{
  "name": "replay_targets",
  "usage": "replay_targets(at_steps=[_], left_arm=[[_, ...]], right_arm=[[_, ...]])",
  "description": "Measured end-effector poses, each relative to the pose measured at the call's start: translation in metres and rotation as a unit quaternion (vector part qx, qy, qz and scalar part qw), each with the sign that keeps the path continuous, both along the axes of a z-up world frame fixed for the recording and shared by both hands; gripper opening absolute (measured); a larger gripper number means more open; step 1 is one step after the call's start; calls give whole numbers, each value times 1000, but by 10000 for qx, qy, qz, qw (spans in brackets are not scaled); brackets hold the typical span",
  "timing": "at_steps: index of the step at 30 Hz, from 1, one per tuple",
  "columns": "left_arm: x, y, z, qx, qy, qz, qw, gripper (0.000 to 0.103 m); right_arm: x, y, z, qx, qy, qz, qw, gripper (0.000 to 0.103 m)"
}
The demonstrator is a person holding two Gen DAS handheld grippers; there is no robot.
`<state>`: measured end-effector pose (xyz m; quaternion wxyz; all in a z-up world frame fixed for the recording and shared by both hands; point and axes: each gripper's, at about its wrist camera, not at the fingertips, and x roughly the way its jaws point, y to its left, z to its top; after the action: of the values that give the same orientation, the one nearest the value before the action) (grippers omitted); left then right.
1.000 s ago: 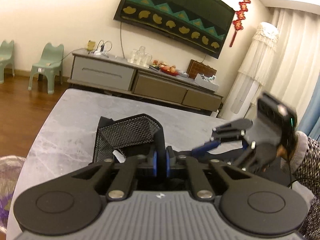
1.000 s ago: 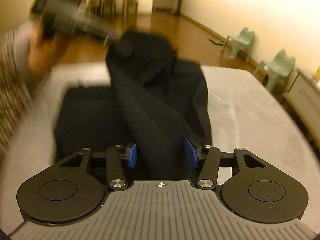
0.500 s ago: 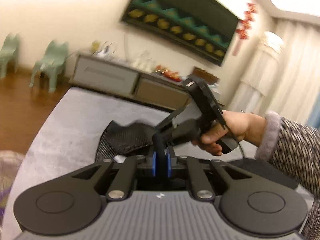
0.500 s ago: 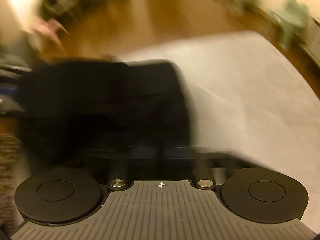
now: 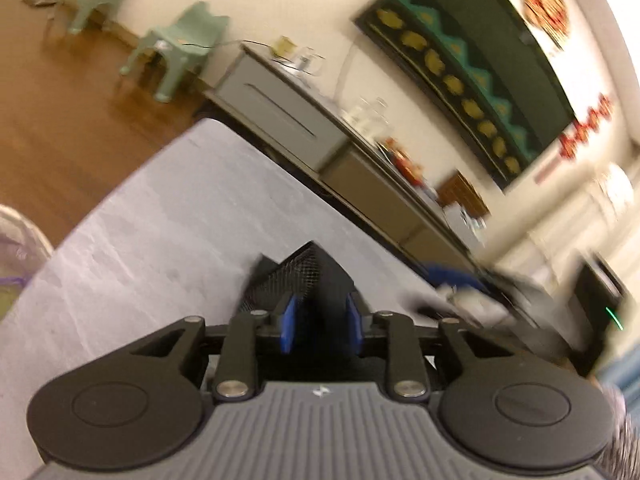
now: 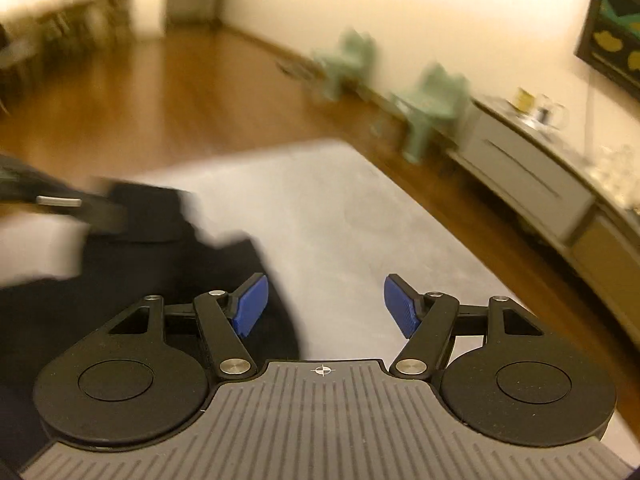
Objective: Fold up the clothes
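A black garment point(image 6: 140, 280) with a mesh lining point(image 5: 308, 276) lies on the grey table point(image 6: 340, 220). In the left wrist view my left gripper point(image 5: 320, 324) is tilted, and its jaws are opening. A raised fold of the garment stands between the blue pads point(image 5: 288, 324), which no longer pinch it. In the right wrist view my right gripper point(image 6: 326, 306) is wide and still opening, with only bare table between its fingers. It sits just right of the garment's edge. The left tool shows as a dark blur point(image 6: 60, 200) at the far left.
A long grey sideboard point(image 5: 288, 112) with glassware stands past the table's far edge. Two green child chairs point(image 5: 180, 48) sit on the wooden floor point(image 6: 160, 100). A clear plastic bag point(image 5: 16, 248) is off the table's left side. The other hand-held tool blurs at the right point(image 5: 600, 300).
My right gripper let go of the black fabric, swung right and opened wide over bare table. My left gripper rolled, dropped lower, and its jaws parted from a tight pinch on the fold.
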<state>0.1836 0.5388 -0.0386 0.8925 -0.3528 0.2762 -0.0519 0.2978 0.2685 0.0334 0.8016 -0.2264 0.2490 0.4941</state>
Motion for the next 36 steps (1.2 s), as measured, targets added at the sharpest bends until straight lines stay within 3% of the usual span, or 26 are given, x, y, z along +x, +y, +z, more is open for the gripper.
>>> replay_targets(at_steps=[2,5,6,8,11,12,15,17,18,25,27,28,29,31,33,35,36], left_arm=[[3,9,1,32,117,290,9995,26],[-7,10,16,720,-25,201,9972,28],[-12,6,22,1185,-131,125,9928,31],[-22,-4,34,2108,-343,-27,9769,53],[-14,-20,39,3438,-430,-566,9364,60],[-4,-21,38,3549,-288,-744,9315,62],[28,-20,35,3252,13,-1045,9399,64],[42,-29,33,3205,-17,-1162,9401,66],[52,-33,31,3135,16,-1199,9420,67],[108,-36,3,2615,179,-1510,9532,69],[113,-40,-2,2560,310,-1710,9509,38],[111,-43,-2,2630,330,-1785,9476,32],[105,-49,2,2765,254,-1846,9428,13],[89,-49,12,2890,144,-1662,9427,14],[92,-36,10,2857,550,-1129,9501,14],[103,-37,-1,3202,1163,-713,9375,16],[101,-41,3,3261,1151,-594,9364,17]], right_arm=[[-18,-30,8,119,55,409,9991,91],[-37,-66,-2,-248,27,791,9966,91],[-40,-76,-9,-444,17,797,9958,91],[-46,-92,-25,-748,26,733,9945,91],[-35,-107,-39,-982,115,605,9933,89],[-30,-112,-39,-935,226,538,9939,89],[-11,-116,-42,-720,470,211,9961,80],[4,-117,-49,-827,678,-132,9942,42],[7,-118,-53,-862,760,-234,9931,39],[14,-140,-61,-667,1167,-581,9892,43],[13,-149,-59,-656,1123,-784,9884,44],[12,-156,-57,-660,1118,-875,9877,42],[12,-162,-53,-658,1115,-961,9869,42],[11,-179,-48,-695,999,-1234,9849,37],[16,-194,-51,-763,923,-1644,9791,37],[18,-209,-55,-758,856,-2068,9717,43],[18,-214,-54,-761,796,-2278,9675,44]])
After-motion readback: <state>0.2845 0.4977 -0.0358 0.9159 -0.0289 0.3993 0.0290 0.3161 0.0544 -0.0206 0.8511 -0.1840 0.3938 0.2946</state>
